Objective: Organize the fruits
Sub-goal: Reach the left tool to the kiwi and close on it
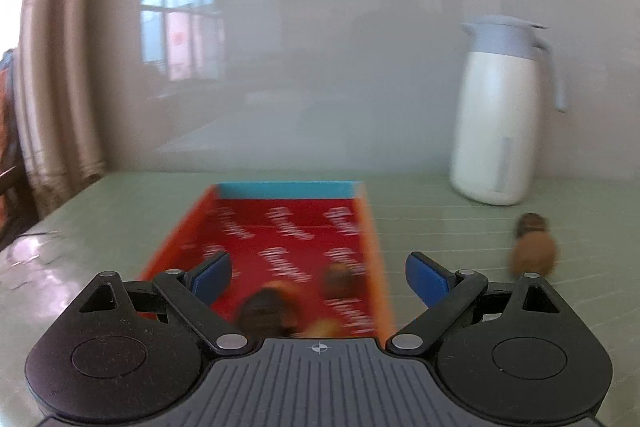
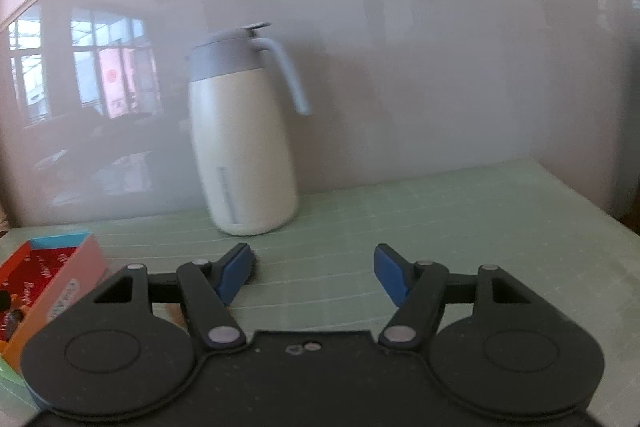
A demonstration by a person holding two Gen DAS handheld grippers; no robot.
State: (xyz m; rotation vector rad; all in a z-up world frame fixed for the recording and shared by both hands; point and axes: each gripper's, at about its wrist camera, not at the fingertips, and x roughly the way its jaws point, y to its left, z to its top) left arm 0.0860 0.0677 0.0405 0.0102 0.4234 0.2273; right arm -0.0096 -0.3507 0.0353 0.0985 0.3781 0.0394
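A shallow red box [image 1: 280, 227] with orange walls and a blue far end lies on the green table, and blurred dark and orange fruits [image 1: 264, 311] sit in its near end. My left gripper [image 1: 319, 277] hovers open over that end with nothing between its blue pads. Right of the box, a brown fruit [image 1: 534, 255] lies on the table with a darker one [image 1: 530, 225] just behind it. My right gripper [image 2: 314, 273] is open over bare table, empty. The box [image 2: 52, 279] shows at the right wrist view's left edge.
A white jug [image 1: 502, 123] with a grey lid and handle stands at the back against a glossy grey wall; it also rises ahead of the right gripper as the jug [image 2: 244, 147]. A beige curtain [image 1: 56, 67] hangs at the far left, past the table's left edge.
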